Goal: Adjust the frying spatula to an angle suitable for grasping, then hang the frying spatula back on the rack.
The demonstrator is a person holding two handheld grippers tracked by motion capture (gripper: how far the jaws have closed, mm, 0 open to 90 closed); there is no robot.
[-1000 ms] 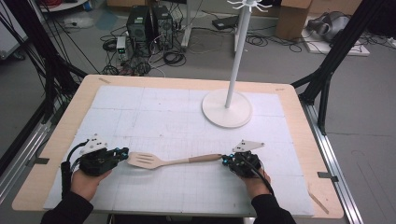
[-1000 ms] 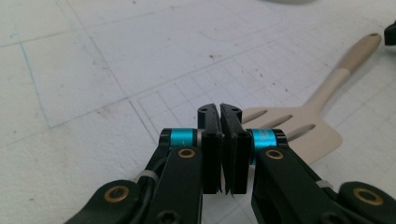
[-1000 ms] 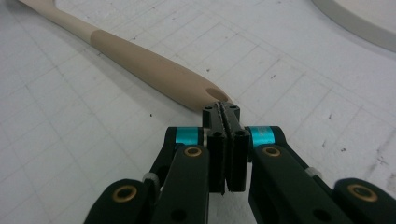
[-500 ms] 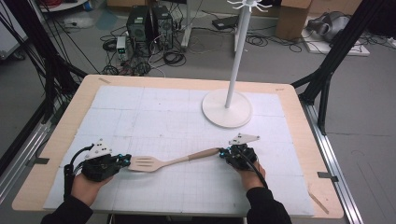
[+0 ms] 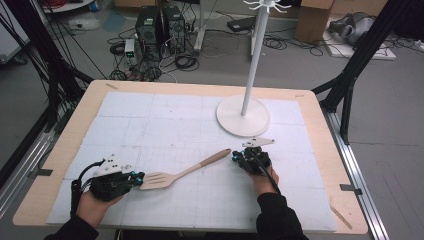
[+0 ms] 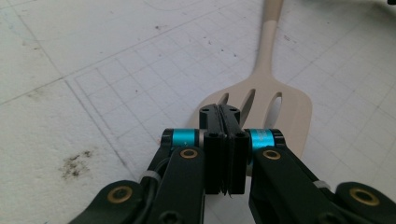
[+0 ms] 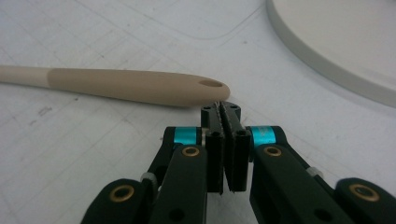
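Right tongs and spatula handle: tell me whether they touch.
Cannot tell. In the right gripper view the shut right tongs sit right at the end of the spatula handle, but no plain gap or contact shows. The high view is too coarse.

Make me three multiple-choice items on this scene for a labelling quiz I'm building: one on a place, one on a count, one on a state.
1. Where is the white stand's base?
A. beyond the right gripper
B. under the left gripper
C. on the floor

2. How many slots has the spatula blade?
A. one
B. three
C. six

3. How do the left gripper's jaws stand?
A. wide open
B. shut together
C. clamped round the handle

Answers:
1 A, the high view shows it farther up the table.
2 B, the left gripper view shows three.
3 B, they meet with no gap.
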